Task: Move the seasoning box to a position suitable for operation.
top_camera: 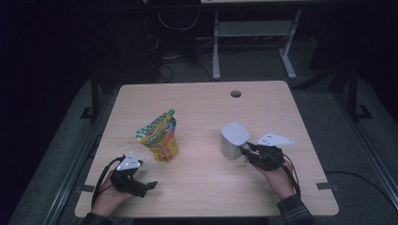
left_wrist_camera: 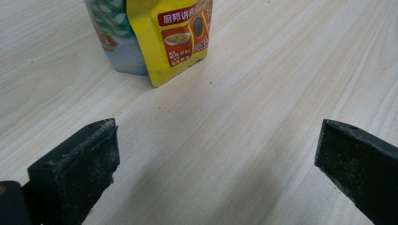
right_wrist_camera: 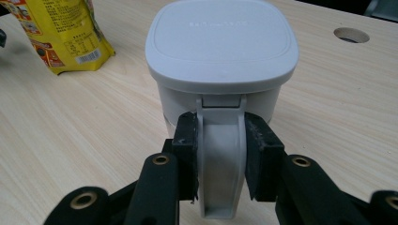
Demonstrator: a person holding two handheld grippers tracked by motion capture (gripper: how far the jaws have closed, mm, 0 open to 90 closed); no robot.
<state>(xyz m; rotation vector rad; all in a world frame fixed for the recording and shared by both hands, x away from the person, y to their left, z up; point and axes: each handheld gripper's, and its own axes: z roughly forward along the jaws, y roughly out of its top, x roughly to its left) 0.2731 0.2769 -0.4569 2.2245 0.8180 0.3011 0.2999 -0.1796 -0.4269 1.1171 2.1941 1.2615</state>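
On the right half of the table stands your pale grey lidded plastic container with a flat handle down its side (right_wrist_camera: 220,70), upright, its rounded square lid seated on top. Your right gripper (right_wrist_camera: 219,154) has its jaws narrowed onto that handle, one black pad pressed against each edge, so the container is held by the handle alone. In the high view the same container (top_camera: 233,139) sits just ahead of your right hand, on the wood.

Judging from this grip, the main risk is a swing: the handle is narrow and off to one side of the body, so if you lift quickly the container may pivot between the pads and tip, and a lid that isn't latched could shift. A slow, level lift would guard against that; whether anything is inside you can't tell from here.

Further left stands a yellow and green printed foil pouch with a green spout at its top corner (top_camera: 159,138), well apart from the container. Your left gripper (top_camera: 141,183) rests low near the front edge, jaws wide with nothing between them, pointing toward the pouch.

The light wooden table (top_camera: 197,197) is otherwise bare, with a round cable hole (top_camera: 235,93) near its far edge. Beyond it the room is dark, with grey carpet, the white metal legs of another desk (top_camera: 253,42) and loose cables on the floor.
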